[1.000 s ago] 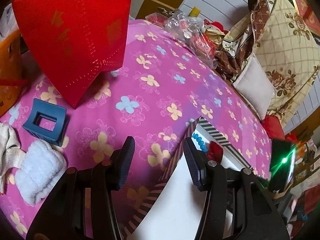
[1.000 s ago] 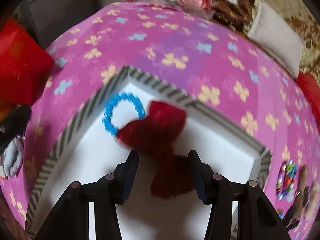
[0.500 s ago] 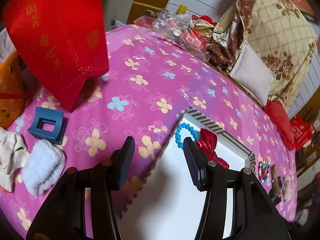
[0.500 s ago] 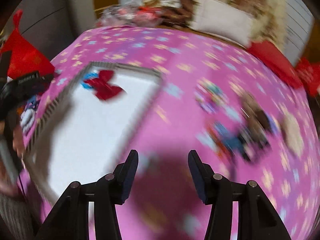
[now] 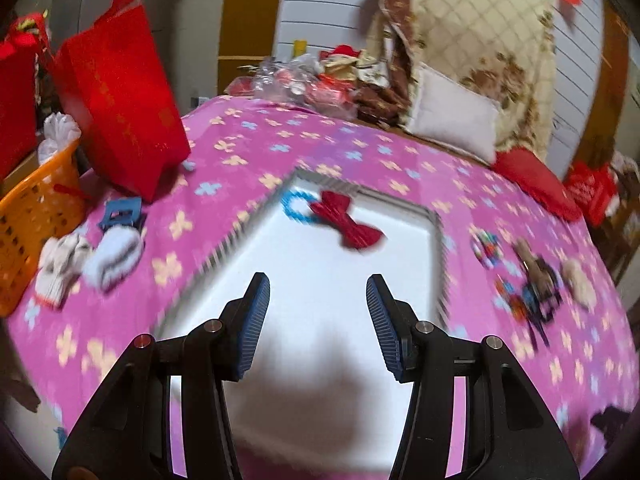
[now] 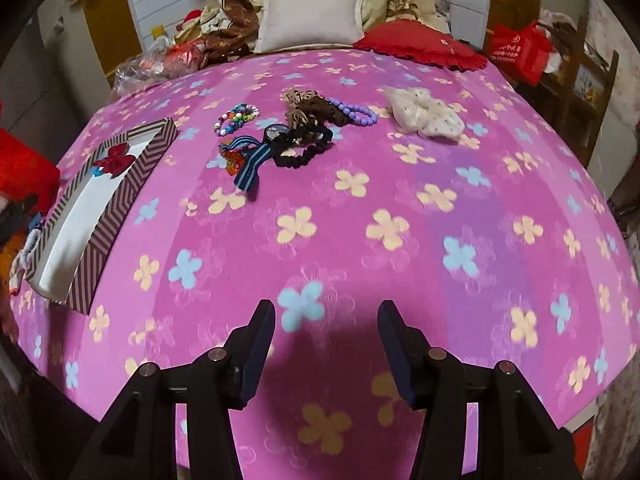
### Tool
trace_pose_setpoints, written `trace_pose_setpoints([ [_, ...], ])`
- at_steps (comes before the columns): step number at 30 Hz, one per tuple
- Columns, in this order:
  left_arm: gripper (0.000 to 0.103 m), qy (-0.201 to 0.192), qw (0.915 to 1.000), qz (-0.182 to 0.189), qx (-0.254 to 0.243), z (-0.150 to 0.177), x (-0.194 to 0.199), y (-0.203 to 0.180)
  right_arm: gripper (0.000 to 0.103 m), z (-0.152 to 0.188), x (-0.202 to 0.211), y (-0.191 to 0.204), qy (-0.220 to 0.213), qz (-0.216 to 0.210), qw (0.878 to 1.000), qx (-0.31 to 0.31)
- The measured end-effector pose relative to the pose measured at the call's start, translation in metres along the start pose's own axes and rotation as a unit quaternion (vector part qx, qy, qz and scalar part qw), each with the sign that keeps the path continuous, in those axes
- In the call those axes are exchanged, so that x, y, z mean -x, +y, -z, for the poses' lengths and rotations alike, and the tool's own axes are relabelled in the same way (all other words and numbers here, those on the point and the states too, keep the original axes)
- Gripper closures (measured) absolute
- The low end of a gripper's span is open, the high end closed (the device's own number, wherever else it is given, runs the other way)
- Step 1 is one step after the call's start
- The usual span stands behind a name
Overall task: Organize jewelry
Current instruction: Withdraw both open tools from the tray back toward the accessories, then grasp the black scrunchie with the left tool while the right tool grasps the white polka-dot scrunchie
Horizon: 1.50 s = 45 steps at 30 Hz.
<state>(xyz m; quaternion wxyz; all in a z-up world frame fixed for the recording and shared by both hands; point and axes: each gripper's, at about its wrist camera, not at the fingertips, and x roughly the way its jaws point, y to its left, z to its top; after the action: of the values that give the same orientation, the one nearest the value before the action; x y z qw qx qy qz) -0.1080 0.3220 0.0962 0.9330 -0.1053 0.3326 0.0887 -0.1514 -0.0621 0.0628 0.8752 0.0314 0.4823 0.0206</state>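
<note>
The bed (image 6: pixel 400 208), under its pink flowered blanket, carries everything here. On it sits the striped box (image 6: pixel 120 200), white inside and open-topped, evidently the place where the pieces are being collected: a red bow (image 5: pixel 347 220) and a blue bead bracelet (image 5: pixel 294 206) already lie in its far corner, touching one another.

Well apart from the box, further along the blanket, the unsorted pile waits — my guess is that it was tipped out there so each piece can be taken singly. In it I make out a cream bow (image 6: pixel 424 114), a black scrunchie (image 6: pixel 306 146), a brown scrunchie (image 6: pixel 308 104), a striped blue ribbon tie (image 6: pixel 250 160), a purple bead bracelet (image 6: pixel 354 112) and a multicoloured bead bracelet (image 6: pixel 236 118). All lie close together, several overlapping.

On the box's other side sit a red gift bag (image 5: pixel 120 104), an orange basket (image 5: pixel 36 220), a blue hair claw clip (image 5: pixel 120 212) and some white socks (image 5: pixel 114 254); whether the clip belongs to the job I can't say.

Now the claws. The left claw (image 5: pixel 318 324) hangs over the white floor of the box, jaws parted about halfway, nothing between them, touching nothing. The right claw (image 6: pixel 326 352) hovers over bare blanket, short of the pile — also roughly half open and empty. Two pieces in, most still out; the pile looks like the next stop for the right one.
</note>
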Motion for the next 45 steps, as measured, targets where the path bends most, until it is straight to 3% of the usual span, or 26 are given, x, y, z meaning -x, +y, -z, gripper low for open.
trace_pose_setpoints([
  [6,0.051,0.038,0.9985,0.040,-0.007,0.043,0.039,-0.043,0.052,0.019,0.013,-0.008,-0.026,-0.008,1.000,0.006],
  [9,0.051,0.054,0.9964,0.056,-0.034,0.057,0.054,-0.072,0.052,0.028,0.018,-0.016,-0.034,-0.008,0.999,0.000],
  [18,0.046,0.026,0.9941,0.070,-0.078,0.071,0.098,-0.112,0.050,0.048,0.035,-0.031,-0.053,-0.007,0.999,-0.007],
  [24,0.046,0.024,0.9936,0.072,-0.084,0.077,0.111,-0.115,0.039,0.057,0.049,-0.032,-0.073,0.002,0.997,-0.004],
  [36,0.046,0.035,0.9937,0.064,-0.086,0.078,0.108,-0.110,0.039,0.054,0.040,-0.034,-0.059,0.007,0.998,0.002],
  [45,0.046,0.068,0.9902,0.060,-0.106,0.061,0.070,-0.116,0.039,0.008,0.007,-0.063,-0.043,-0.014,0.999,-0.026],
])
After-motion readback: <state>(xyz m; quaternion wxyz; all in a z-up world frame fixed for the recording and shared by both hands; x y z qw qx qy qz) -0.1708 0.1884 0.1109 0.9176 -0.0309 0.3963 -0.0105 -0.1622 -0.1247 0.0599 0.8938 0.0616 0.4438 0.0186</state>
